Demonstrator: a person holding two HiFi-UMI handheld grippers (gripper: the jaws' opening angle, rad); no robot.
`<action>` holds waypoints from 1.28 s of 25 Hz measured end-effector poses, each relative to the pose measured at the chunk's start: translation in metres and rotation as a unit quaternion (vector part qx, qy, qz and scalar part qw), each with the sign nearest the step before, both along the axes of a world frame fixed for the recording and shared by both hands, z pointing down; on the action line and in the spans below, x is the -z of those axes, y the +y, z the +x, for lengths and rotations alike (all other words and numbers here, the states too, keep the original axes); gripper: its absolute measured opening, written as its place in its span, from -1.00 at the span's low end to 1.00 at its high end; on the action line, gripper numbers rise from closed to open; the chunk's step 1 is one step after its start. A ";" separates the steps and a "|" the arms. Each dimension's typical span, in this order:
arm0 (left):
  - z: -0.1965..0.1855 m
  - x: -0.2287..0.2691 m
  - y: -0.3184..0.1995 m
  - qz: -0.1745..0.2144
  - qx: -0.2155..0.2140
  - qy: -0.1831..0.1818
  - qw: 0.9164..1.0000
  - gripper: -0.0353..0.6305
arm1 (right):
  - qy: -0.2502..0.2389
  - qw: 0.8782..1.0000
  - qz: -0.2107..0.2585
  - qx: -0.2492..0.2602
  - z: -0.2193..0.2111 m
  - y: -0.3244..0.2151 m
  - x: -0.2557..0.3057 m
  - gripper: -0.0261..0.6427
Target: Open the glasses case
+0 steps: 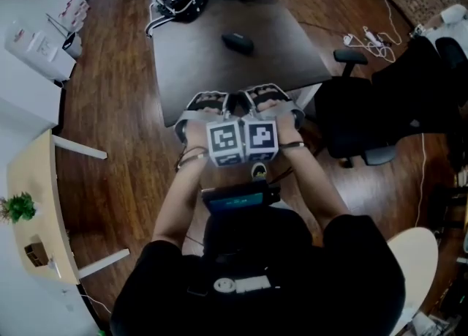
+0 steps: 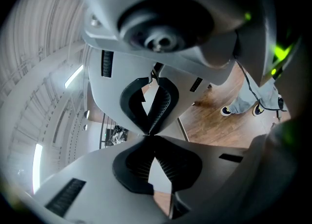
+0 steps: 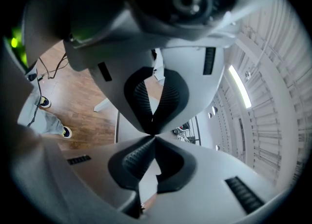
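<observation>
- Two sets of jaws, left gripper [image 2: 148,135] and right gripper [image 3: 153,135], are clenched and empty.
- Well apart from both, the glasses case [image 1: 238,42] lies on the tabletop [image 1: 285,60].
- Approach step, likely; next calls for reaching out and parting the jaws.

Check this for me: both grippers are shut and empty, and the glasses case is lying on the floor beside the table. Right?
Not quite. The glasses case lies on the dark table, not on the floor, as the head view shows. The rest holds: the left gripper and the right gripper are both shut and empty.
</observation>
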State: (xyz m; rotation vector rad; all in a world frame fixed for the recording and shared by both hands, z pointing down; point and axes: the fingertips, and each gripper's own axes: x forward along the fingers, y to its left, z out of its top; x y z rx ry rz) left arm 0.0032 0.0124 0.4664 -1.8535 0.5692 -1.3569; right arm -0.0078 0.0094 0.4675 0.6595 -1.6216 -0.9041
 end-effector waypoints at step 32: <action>0.057 -0.019 -0.199 -0.032 0.040 -0.017 0.999 -0.89 | -0.006 0.998 -0.038 0.041 0.059 -0.196 -0.020 -0.88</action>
